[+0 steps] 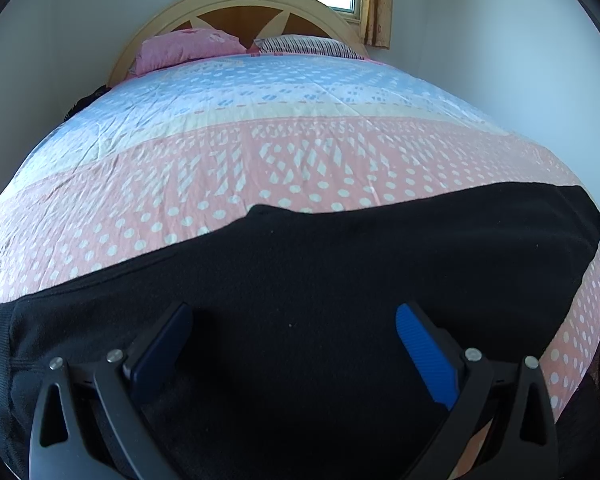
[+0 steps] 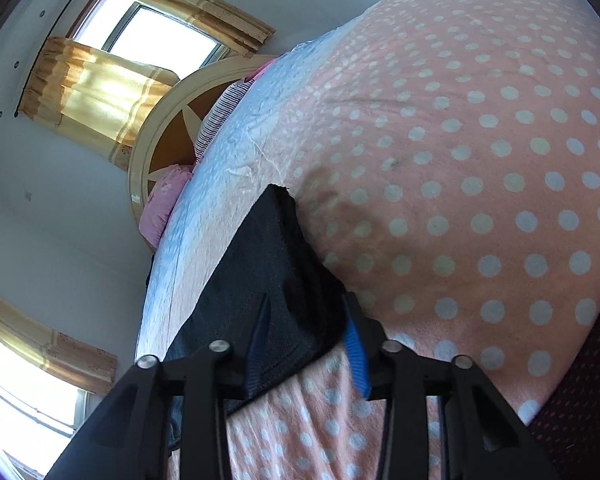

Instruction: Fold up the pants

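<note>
Black pants [image 1: 340, 280] lie spread across the near end of the bed, with one end at the right edge and a ribbed cuff at the lower left. My left gripper [image 1: 294, 326] hovers over the middle of them, its blue-padded jaws wide open and empty. In the right wrist view, the end of the pants [image 2: 272, 264] lies between the fingers of my right gripper [image 2: 306, 308]. Its jaws are partly open on either side of the cloth and do not visibly pinch it.
The bed [image 1: 260, 152] has a pink and blue dotted cover. A pink pillow [image 1: 188, 48] and a striped pillow [image 1: 308, 45] lie against the wooden headboard [image 1: 236, 4]. Curtained windows [image 2: 100, 88] are behind. White walls flank the bed.
</note>
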`<state>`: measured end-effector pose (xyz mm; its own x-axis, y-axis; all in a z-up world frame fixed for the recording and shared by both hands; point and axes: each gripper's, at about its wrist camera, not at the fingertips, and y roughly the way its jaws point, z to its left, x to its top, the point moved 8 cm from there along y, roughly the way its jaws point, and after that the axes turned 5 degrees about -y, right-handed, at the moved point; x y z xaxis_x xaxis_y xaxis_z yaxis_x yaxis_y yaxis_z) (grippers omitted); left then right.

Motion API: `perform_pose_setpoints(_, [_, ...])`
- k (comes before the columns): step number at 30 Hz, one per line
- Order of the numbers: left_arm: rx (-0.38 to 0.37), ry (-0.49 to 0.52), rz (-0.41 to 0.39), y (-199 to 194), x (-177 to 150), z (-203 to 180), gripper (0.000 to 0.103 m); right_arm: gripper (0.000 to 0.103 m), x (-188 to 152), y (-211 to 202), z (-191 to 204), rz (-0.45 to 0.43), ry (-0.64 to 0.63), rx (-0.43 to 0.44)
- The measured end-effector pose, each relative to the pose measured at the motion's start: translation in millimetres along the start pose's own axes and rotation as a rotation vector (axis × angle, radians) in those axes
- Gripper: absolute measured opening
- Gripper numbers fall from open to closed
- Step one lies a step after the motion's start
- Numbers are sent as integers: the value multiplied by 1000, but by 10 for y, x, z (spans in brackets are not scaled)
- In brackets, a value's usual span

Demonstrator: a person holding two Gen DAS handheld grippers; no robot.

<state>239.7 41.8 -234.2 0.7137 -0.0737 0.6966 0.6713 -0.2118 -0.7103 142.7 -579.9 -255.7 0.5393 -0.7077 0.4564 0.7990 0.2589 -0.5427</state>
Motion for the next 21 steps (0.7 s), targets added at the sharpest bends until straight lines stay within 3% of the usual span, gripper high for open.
perform_pose_setpoints(1, [1, 0, -1, 0, -1, 0, 103, 21, -1, 2, -13, 0, -1, -6])
perform_pose_setpoints(4, [2, 1, -1, -1, -2, 0, 103, 13, -2, -19, 10, -13, -23, -19])
perform_pose_setpoints(10, [-1, -1, -4, -1, 4, -1, 103, 12, 34, -168, 230, -93, -119, -35])
perform_pose_setpoints(14, [-5, -4, -8, -6, 11, 6, 103, 12, 9, -274, 608, -141, -249, -53])
perform_pose_setpoints(21, [-14, -13, -7, -13, 11, -1, 103, 12, -354, -186, 1748, -140, -596, -31])
